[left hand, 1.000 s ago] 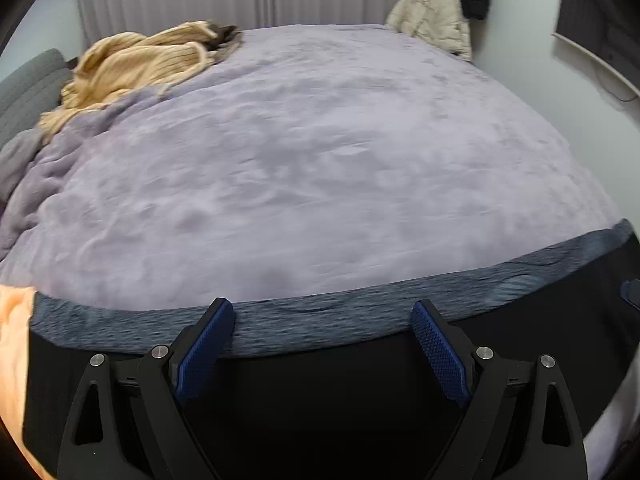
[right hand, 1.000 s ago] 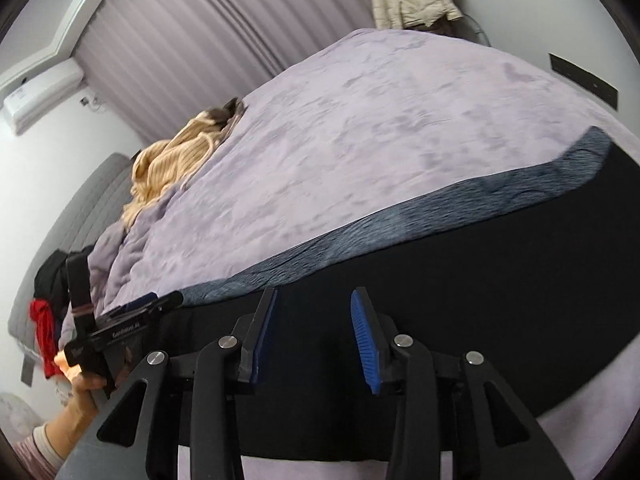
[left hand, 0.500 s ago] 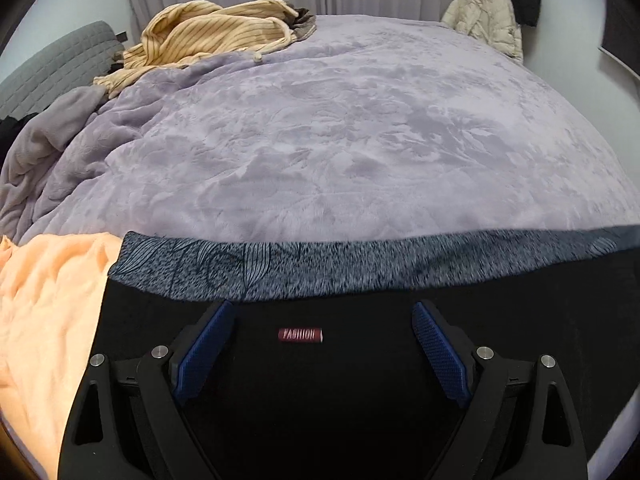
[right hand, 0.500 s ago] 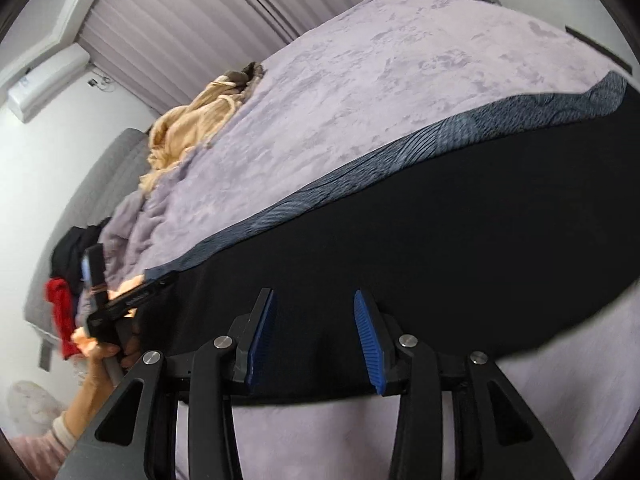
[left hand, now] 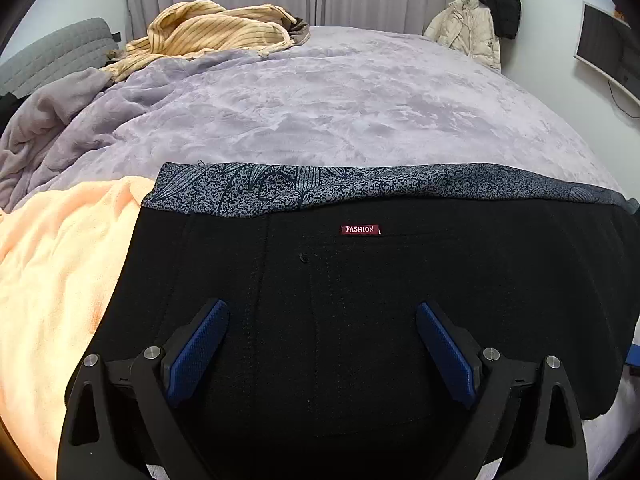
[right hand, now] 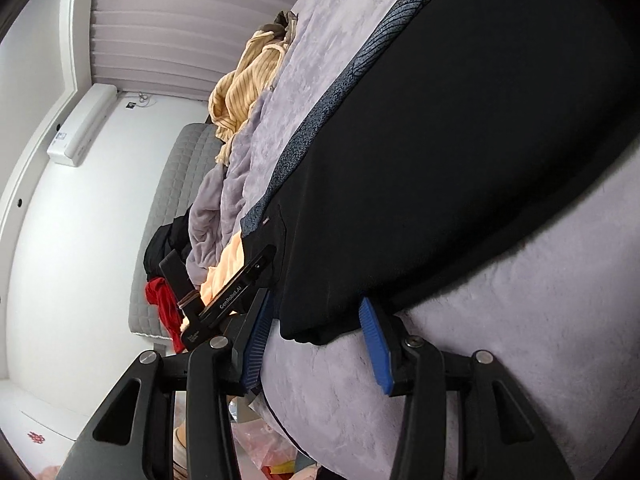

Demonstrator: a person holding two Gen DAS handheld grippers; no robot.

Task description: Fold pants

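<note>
The black pants (left hand: 400, 300) bore a speckled grey, leaf-printed waistband (left hand: 360, 186) and a red label (left hand: 360, 229). The blanket (left hand: 340, 108) was lilac; the sweater (left hand: 212, 34) was yellow, striped.

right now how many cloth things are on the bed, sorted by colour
black: 1, the pants with a grey patterned waistband
yellow: 1, the striped garment
peach: 1, the fleece blanket
lilac: 1, the plush bedspread
grey: 1, the bunched blanket
total: 5

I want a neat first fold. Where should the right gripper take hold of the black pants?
Probably the near hem corner of the black pants, reached from the bed's edge: it lies flat between the open right gripper pads, and the purple blanket leaves room beneath.
</note>
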